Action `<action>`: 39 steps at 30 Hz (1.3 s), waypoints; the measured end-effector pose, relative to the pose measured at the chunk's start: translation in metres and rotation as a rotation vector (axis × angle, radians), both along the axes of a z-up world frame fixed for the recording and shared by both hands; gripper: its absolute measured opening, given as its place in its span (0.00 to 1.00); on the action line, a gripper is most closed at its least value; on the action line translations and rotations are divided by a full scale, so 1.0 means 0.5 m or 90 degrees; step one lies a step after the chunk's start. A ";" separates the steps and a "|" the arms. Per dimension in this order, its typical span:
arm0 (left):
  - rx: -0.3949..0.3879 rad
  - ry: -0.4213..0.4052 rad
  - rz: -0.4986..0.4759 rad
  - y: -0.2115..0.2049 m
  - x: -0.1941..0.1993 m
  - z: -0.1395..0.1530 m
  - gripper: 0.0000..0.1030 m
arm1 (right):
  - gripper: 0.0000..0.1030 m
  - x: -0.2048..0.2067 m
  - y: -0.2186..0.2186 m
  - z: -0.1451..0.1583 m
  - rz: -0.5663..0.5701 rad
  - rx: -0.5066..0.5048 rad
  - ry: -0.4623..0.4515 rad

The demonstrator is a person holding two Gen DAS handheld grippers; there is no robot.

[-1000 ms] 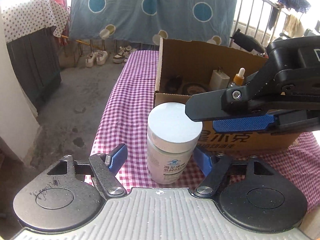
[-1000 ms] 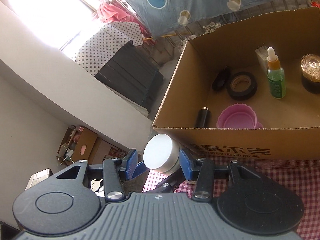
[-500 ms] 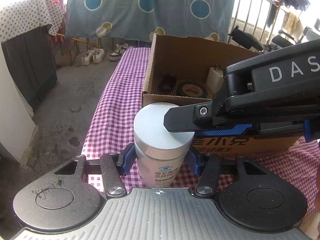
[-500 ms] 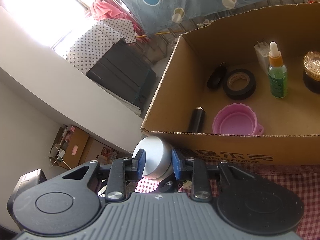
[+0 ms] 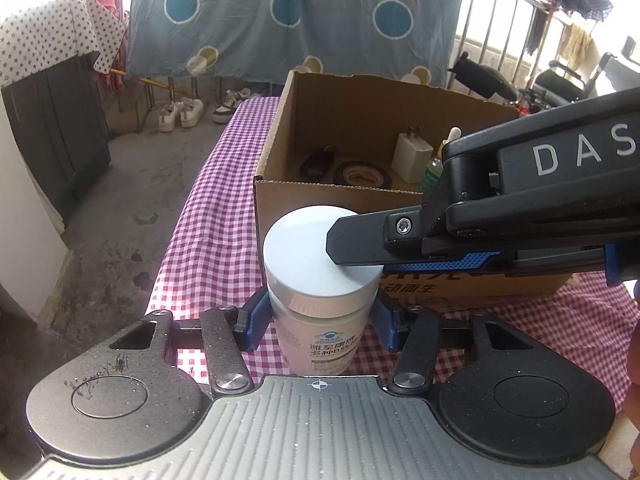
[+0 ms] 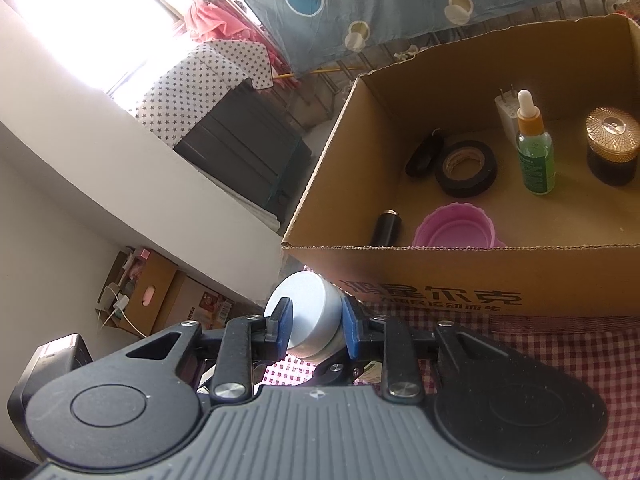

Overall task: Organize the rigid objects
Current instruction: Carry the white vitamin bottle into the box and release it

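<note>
left wrist view: white jar upright on the checked tablecloth, just in front of the cardboard box, long axis vertical. left gripper clamped on the jar's body below the lid, blue pads pressed to both sides, having just closed in on it. right gripper reaching in from the right, across the lid level with its rim. inside the box: tape roll, white plug, a small dark item.

right wrist view: right gripper clenched on the jar's lid, pads on opposite edges, jaws just drawn in around it. box straight ahead and slightly right, open top facing up; pink cup, dropper bottle, gold-capped jar, black cylinder already inside.

judgement: both grippers on the one jar, left low on the body, right on the lid. box lies directly beyond the jar, so likely a lift over the near wall, keeping the axis upright; could equally be a twist of the lid.
</note>
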State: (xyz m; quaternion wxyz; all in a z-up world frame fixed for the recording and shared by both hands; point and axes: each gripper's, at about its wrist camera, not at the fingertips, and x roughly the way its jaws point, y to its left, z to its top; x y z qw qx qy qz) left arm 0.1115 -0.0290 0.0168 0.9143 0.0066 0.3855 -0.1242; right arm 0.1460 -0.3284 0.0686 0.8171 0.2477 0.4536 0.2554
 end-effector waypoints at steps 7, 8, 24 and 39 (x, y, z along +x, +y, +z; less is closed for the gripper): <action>0.007 -0.007 -0.014 -0.026 -0.022 0.011 0.51 | 0.28 -0.023 -0.022 0.006 -0.011 0.002 -0.008; 0.008 -0.007 -0.017 -0.029 -0.024 0.012 0.51 | 0.28 -0.027 -0.026 0.006 -0.013 0.002 -0.010; 0.004 -0.020 -0.111 -0.120 -0.076 -0.006 0.51 | 0.29 -0.096 -0.135 -0.008 -0.075 -0.004 -0.009; 0.055 -0.029 -0.160 -0.171 -0.074 -0.023 0.51 | 0.31 -0.097 -0.174 -0.032 -0.078 0.003 -0.001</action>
